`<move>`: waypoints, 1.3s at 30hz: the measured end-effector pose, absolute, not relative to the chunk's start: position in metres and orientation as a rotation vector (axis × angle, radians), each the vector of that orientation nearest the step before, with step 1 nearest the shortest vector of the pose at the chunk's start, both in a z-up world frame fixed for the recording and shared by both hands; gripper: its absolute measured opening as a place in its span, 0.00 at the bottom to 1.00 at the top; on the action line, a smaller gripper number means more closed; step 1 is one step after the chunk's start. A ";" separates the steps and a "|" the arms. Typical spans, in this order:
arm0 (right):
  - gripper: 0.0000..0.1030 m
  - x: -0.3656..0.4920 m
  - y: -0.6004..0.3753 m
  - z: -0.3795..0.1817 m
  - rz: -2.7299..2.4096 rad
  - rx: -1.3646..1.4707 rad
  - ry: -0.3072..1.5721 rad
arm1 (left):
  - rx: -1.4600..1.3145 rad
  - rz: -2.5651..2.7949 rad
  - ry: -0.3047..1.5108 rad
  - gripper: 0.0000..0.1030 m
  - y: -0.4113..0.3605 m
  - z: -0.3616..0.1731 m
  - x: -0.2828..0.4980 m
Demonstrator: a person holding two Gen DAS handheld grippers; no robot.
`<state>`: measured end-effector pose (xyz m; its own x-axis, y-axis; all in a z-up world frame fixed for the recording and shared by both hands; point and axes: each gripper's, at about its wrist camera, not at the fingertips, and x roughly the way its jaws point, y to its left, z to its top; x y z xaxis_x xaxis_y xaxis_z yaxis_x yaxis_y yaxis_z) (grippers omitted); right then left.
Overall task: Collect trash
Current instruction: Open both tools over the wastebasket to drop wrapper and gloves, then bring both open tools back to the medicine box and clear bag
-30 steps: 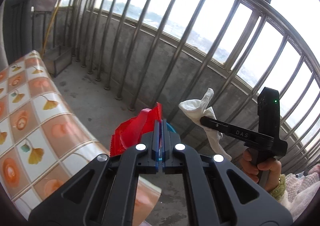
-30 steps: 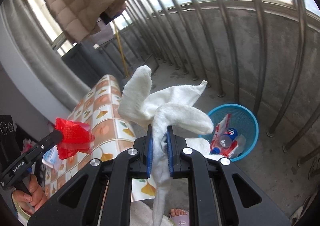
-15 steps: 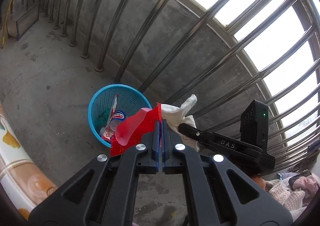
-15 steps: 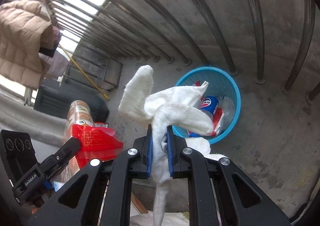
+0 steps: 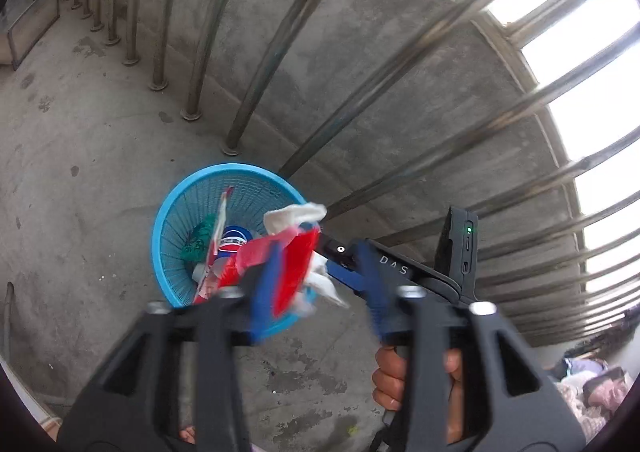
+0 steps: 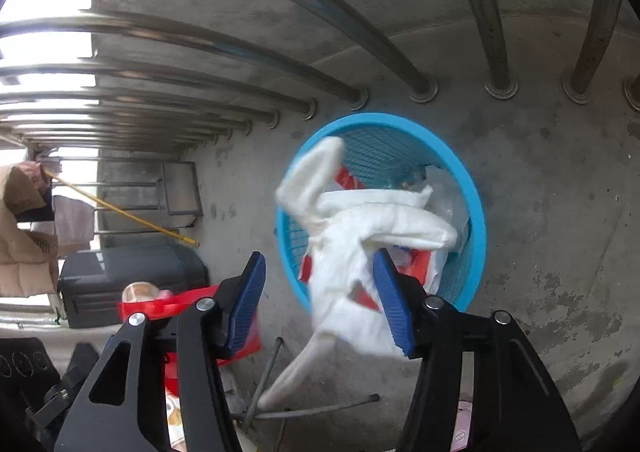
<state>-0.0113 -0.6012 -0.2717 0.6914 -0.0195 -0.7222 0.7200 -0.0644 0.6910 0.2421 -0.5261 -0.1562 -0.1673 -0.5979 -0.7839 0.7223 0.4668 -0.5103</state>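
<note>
The left gripper's [image 5: 320,292] jaws stand wide apart, and the red wrapper [image 5: 294,272] sits loose between them, touching only 1 blue pad, right above the blue basket [image 5: 168,211]. The right gripper's [image 6: 320,292] jaws are spread wide too; the white cloth [image 6: 360,236] hangs blurred between them, brushing 1 pad, just over the basket's mouth. From the left wrist view the right gripper shows just beside the basket with the cloth's tip poking over the rim, and a bare hand [image 5: 394,380] grips its handle.

Inside the basket lie a blue-and-red can [image 5: 234,240], a green scrap [image 5: 198,240] and red-and-white packaging. The basket stands on the concrete floor [image 5: 80,131], close to the foot of the steel railing bars [image 5: 280,51] and the low concrete wall behind them. Well away from the basket, in the right wrist view, a dark case [image 6: 128,276] sits on the floor and a beige jacket [image 6: 24,236] hangs near it.
</note>
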 end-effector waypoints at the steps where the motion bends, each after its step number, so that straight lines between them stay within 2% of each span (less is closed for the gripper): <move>1: 0.53 -0.014 -0.602 -0.275 -0.680 1.543 0.599 | 0.116 -1.164 1.295 0.46 -0.526 -0.158 0.241; 3: 0.54 -0.021 -0.599 -0.278 -0.687 1.560 0.587 | 0.103 -1.169 1.311 0.49 -0.523 -0.158 0.240; 4: 0.54 -0.024 -0.597 -0.277 -0.686 1.552 0.583 | 0.100 -1.174 1.303 0.54 -0.521 -0.156 0.240; 10: 0.55 -0.036 -0.589 -0.260 -0.703 1.462 0.578 | 0.114 -1.171 1.190 0.66 -0.494 -0.122 0.231; 16: 0.55 -0.041 -0.567 -0.203 -0.699 1.294 0.540 | 0.107 -1.159 1.056 0.81 -0.440 -0.060 0.216; 18: 0.56 -0.039 -0.557 -0.181 -0.676 1.231 0.535 | 0.102 -1.144 1.008 0.82 -0.415 -0.041 0.209; 24: 0.67 -0.019 -0.513 -0.112 -0.574 1.004 0.568 | 0.063 -1.045 0.878 0.88 -0.320 0.006 0.191; 27: 0.68 -0.003 -0.488 -0.082 -0.505 0.910 0.595 | 0.021 -0.968 0.821 0.90 -0.264 0.019 0.183; 33: 0.71 0.039 -0.430 -0.029 -0.316 0.770 0.626 | -0.075 -0.761 0.726 0.92 -0.136 0.026 0.168; 39: 0.73 0.095 -0.354 -0.001 -0.099 0.673 0.693 | -0.203 -0.502 0.648 0.92 -0.002 0.013 0.159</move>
